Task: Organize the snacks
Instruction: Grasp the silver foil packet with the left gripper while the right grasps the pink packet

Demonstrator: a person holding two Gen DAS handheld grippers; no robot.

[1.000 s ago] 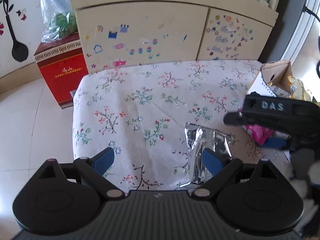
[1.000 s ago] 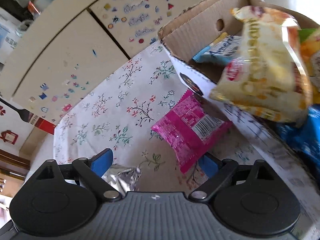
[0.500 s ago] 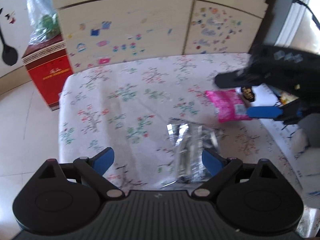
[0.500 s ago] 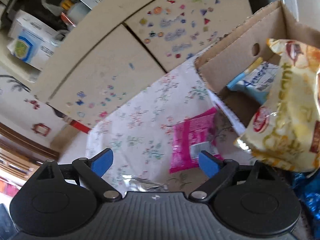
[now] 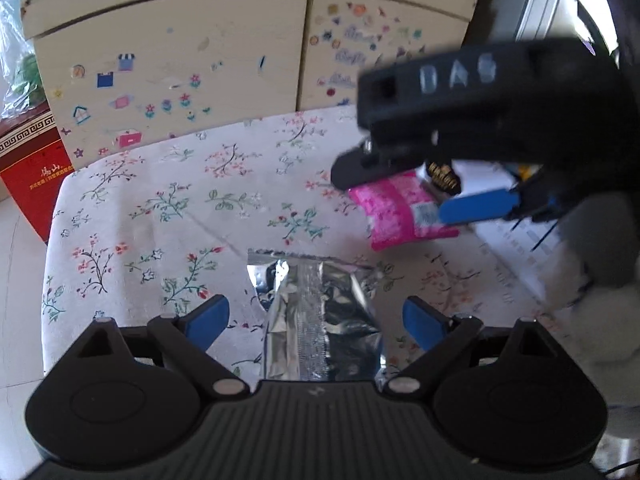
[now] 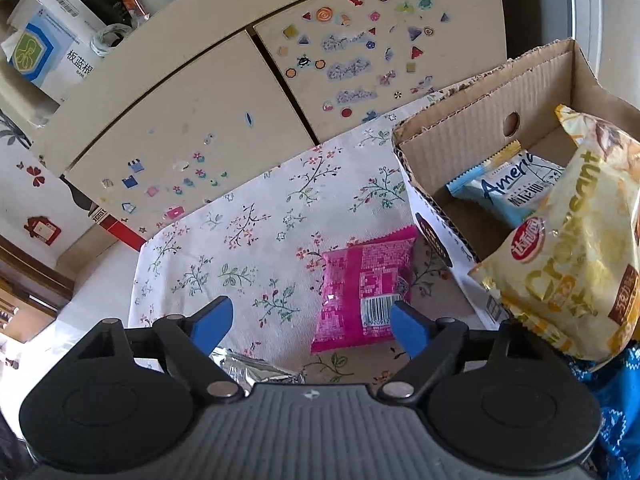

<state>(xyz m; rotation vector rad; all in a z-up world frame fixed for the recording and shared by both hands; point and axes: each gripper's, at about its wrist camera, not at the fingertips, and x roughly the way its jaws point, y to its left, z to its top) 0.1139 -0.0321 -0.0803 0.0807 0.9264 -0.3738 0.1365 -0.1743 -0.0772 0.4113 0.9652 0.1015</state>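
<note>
"DAS" stands on the right tongs, "Croissant" on the yellow bag, "Ameri" on the blue packet.

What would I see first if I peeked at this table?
Probably the bright pink snack packet lying on the flowery tablecloth, just beside the cardboard box. A big yellow croissant bag pokes out of that box at the right. Nearer the front, a shiny silver packet lies flat between the left gripper's open jaws.
</note>
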